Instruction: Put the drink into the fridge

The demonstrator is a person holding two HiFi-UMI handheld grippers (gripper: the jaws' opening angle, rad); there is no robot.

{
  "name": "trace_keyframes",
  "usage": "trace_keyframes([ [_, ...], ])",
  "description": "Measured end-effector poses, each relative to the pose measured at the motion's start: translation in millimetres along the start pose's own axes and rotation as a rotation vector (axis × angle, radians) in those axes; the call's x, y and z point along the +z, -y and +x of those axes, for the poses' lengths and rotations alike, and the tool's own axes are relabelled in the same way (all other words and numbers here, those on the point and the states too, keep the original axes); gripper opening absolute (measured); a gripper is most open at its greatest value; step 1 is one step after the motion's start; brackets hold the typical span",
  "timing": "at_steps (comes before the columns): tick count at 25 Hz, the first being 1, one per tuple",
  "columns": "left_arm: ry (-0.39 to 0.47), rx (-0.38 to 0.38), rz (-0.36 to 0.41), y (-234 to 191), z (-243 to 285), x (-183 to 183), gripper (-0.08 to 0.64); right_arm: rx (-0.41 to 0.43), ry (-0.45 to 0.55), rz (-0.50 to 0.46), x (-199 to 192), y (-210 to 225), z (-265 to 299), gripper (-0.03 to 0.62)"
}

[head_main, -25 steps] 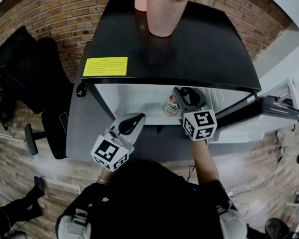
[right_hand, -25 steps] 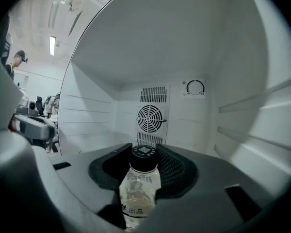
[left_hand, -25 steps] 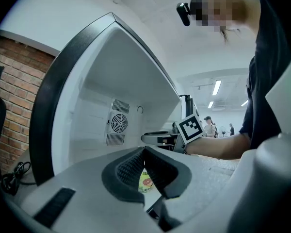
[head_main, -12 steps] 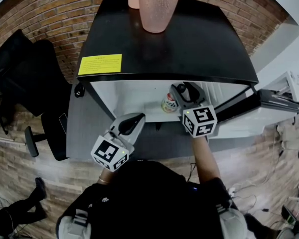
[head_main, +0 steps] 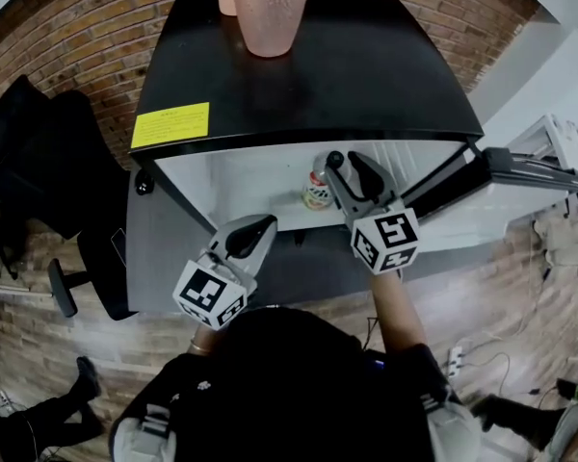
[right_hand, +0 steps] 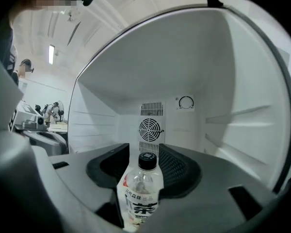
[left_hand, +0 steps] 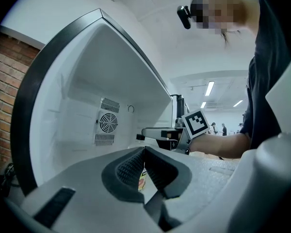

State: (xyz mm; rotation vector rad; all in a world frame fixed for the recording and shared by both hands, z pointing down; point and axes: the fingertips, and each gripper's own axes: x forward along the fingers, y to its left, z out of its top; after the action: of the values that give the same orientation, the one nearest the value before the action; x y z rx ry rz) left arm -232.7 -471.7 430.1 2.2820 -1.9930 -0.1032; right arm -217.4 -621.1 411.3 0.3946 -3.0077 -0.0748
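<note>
The bottle (right_hand: 142, 193) stands upright on the fridge (head_main: 366, 75) floor, at 6 o'clock from the fan (right_hand: 150, 128) in the back wall. Judging by the head view, it is close to the front lip. The right claw (head_main: 347, 165) has just been opening, and its jaws now stand wide at the bottle's 9 and 3 o'clock. The pads seem clear of it, though the gap on the 3 o'clock side is slim. The left claw (left_hand: 143, 152) is pinched together on nothing and hangs outside the opening, at about 7 o'clock from the bottle in the head view.

The placing looks done — what remains is backing out and shutting the door (head_main: 525, 169), which stands swung out at 3 o'clock. The main risk is the retreat. If the right claw draws back at a slant, a jaw could catch the bottle's shoulder and topple it or drag it over the lip. If the bottle sits too near the front, the door could knock it on swinging to. A hard slam might also jolt the two cups (head_main: 268, 12) at 12 o'clock on the fridge top.
</note>
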Motion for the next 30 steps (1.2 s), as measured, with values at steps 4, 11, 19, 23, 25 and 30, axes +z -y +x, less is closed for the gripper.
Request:
trace_keyframes([
  [4,-0.008,-0.027,0.005,6,6,-1,-0.002,-0.011,0.026,0.035,-1,-4,-23,0.135],
  [11,-0.015,-0.060,0.008,15,19,-1,-0.002,-0.053,0.039,0.054,-6,-9,-58,0.000],
  [19,-0.029,-0.095,0.013,27,28,-4,-0.002,-0.107,0.054,0.102,-14,-11,-90,-0.002],
  [23,-0.033,-0.112,0.012,33,33,-6,-0.002,-0.118,0.061,0.100,-15,-12,-98,-0.002],
  [25,-0.040,-0.118,0.008,35,34,-8,-0.002,-0.120,0.060,0.108,-17,-14,-102,-0.002],
  [30,-0.045,-0.135,0.008,38,36,-11,-0.002,-0.133,0.066,0.123,-20,-16,-107,-0.002],
])
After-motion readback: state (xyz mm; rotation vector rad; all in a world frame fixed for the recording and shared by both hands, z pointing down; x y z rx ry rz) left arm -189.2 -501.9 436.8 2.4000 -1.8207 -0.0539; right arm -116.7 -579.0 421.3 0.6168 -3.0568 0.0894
